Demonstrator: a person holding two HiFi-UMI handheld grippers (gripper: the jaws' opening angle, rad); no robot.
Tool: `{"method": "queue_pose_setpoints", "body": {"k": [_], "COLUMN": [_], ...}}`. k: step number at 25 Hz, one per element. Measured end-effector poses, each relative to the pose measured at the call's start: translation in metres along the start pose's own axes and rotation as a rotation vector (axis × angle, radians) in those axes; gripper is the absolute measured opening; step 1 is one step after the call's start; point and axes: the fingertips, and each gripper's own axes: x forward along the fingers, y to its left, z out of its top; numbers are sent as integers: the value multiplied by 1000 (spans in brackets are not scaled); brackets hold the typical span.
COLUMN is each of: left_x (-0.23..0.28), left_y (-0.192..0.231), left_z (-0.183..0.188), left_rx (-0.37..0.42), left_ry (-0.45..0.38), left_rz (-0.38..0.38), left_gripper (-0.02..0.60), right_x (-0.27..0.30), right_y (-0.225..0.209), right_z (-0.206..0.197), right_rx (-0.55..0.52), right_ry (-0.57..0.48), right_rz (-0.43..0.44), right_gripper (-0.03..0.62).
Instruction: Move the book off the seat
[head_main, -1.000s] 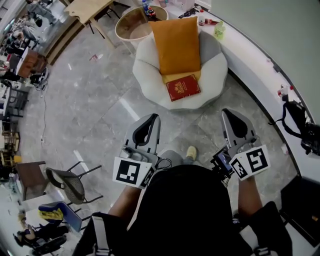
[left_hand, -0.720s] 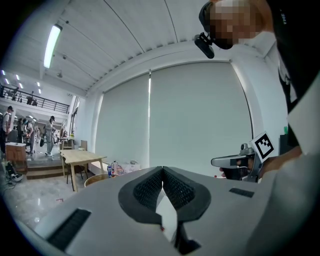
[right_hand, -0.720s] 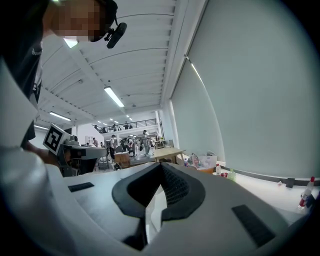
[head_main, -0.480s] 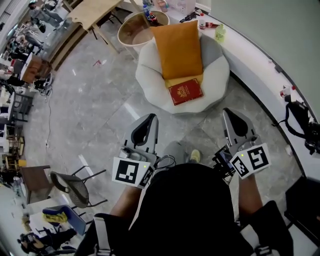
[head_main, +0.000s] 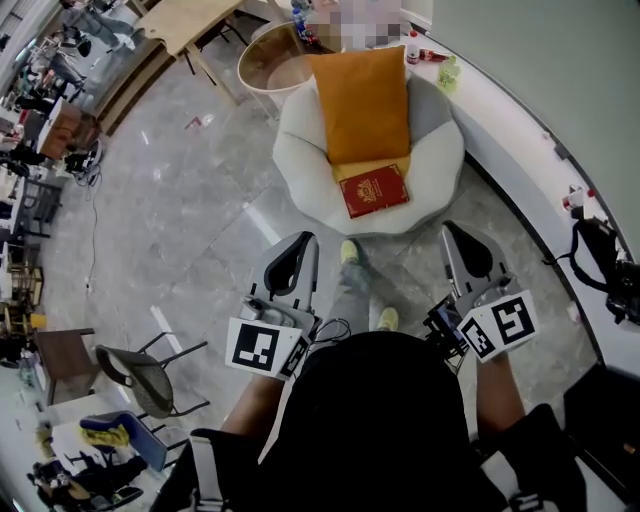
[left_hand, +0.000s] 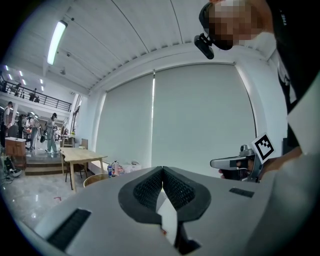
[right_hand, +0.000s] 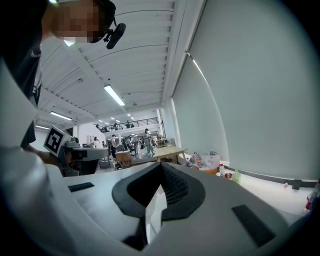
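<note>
Got the red book (head_main: 374, 190) flat at the front of the white seat (head_main: 440, 165), just in front of the orange cushion (head_main: 362, 100); got left gripper (head_main: 298, 245) and right gripper (head_main: 463, 238) pressed together, empty, well short of it. Better to step in, spread one, pinch the near edge squarely.

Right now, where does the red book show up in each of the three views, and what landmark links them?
Head view: red book lies upper centre, on the pale seat's front, below the orange cushion.
Left gripper view: not in it.
Right gripper view: not in it.
Shared landmark: the wooden table, in all three.
</note>
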Motion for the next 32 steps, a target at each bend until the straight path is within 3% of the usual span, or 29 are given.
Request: {"method": "queue_pose_setpoints", "body": {"k": [4, 22, 28, 32], "left_x": [27, 130, 155, 167], "left_y": [18, 110, 126, 139], "left_z": [-2, -17, -18, -14], "left_rx": [-31, -75, -83, -96], "left_ry": [-21, 61, 102, 86], "left_rz": [-24, -7, -28, -47], "left_gripper": [13, 13, 14, 14], "right_x": [31, 151, 178, 197], "right_y": [-11, -68, -79, -80], "right_z": [-1, -6, -3, 2], "right_rx": [-2, -6, 11, 20], "right_ry": [19, 126, 134, 140], "right_rz": [1, 16, 5, 1], "right_gripper": [12, 12, 12, 12]}}
